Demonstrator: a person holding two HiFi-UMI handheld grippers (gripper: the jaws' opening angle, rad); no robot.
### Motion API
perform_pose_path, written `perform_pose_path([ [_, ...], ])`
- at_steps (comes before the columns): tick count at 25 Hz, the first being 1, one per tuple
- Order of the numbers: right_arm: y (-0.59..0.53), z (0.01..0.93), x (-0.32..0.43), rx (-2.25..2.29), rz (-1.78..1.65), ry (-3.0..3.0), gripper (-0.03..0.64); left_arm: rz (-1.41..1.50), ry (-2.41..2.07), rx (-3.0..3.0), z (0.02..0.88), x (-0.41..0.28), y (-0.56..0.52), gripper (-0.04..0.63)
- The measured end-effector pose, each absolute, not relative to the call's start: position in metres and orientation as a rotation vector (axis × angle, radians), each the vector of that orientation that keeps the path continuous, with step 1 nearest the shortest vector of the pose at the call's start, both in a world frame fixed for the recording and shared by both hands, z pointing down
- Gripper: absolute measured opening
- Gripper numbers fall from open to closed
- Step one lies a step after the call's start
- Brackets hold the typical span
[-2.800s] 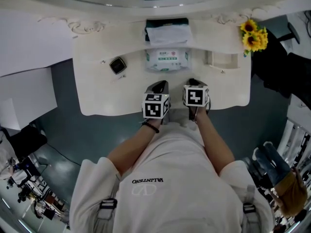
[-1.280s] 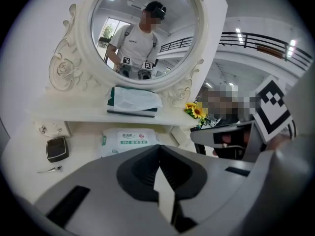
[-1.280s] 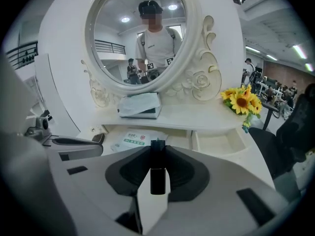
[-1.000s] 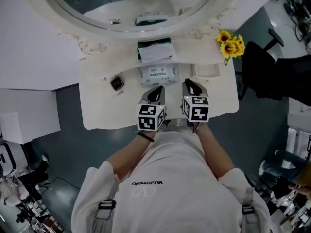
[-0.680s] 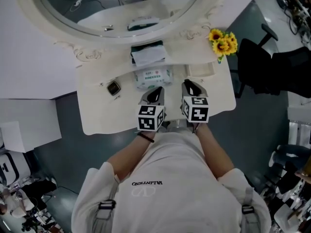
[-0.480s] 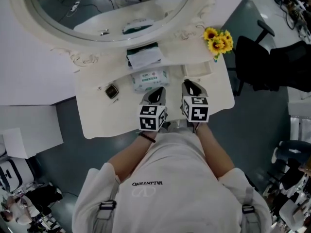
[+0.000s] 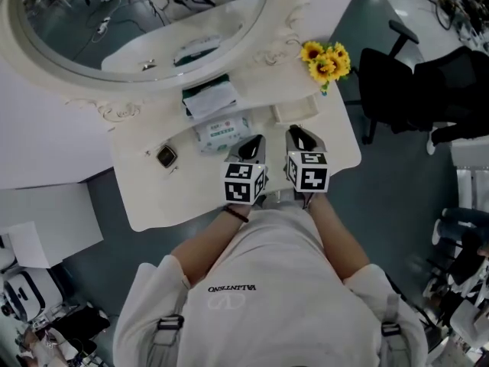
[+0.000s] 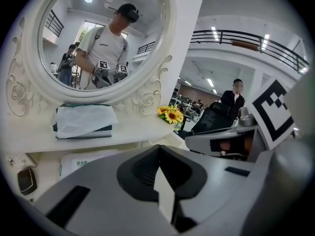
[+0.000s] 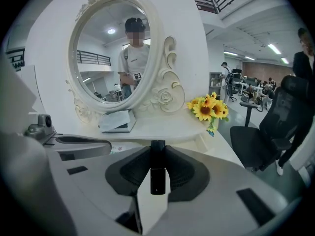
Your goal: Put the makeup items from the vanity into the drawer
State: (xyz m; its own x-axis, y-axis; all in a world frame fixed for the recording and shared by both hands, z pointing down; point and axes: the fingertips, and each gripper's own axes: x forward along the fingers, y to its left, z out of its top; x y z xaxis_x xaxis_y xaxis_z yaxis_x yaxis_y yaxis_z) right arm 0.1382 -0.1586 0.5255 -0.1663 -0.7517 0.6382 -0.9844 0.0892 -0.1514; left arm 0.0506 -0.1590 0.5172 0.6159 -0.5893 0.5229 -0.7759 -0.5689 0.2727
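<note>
Over the vanity's (image 7: 153, 197) front edge, the right gripper (image 7: 304, 139) is pinching a black tube (image 9: 157, 167) upright between narrow jaws. The left gripper (image 7: 250, 148) is hovering beside it, jaws together on nothing. The slim, smooth tube could twist or slip and miss the drawer, which no view is showing. Counted: one tube, one compact (image 7: 166, 157), one wipes pack (image 7: 221, 131), one tissue box (image 7: 209, 98), two grippers.
</note>
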Motion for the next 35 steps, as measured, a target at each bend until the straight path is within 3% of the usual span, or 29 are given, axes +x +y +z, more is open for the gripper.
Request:
perform_pose_path([
  [35,-0.224,0.560,0.200,1.714,0.896,-1.911,0.103,0.569,-0.997,2.347,0.551,0.147,-0.226,-0.002],
])
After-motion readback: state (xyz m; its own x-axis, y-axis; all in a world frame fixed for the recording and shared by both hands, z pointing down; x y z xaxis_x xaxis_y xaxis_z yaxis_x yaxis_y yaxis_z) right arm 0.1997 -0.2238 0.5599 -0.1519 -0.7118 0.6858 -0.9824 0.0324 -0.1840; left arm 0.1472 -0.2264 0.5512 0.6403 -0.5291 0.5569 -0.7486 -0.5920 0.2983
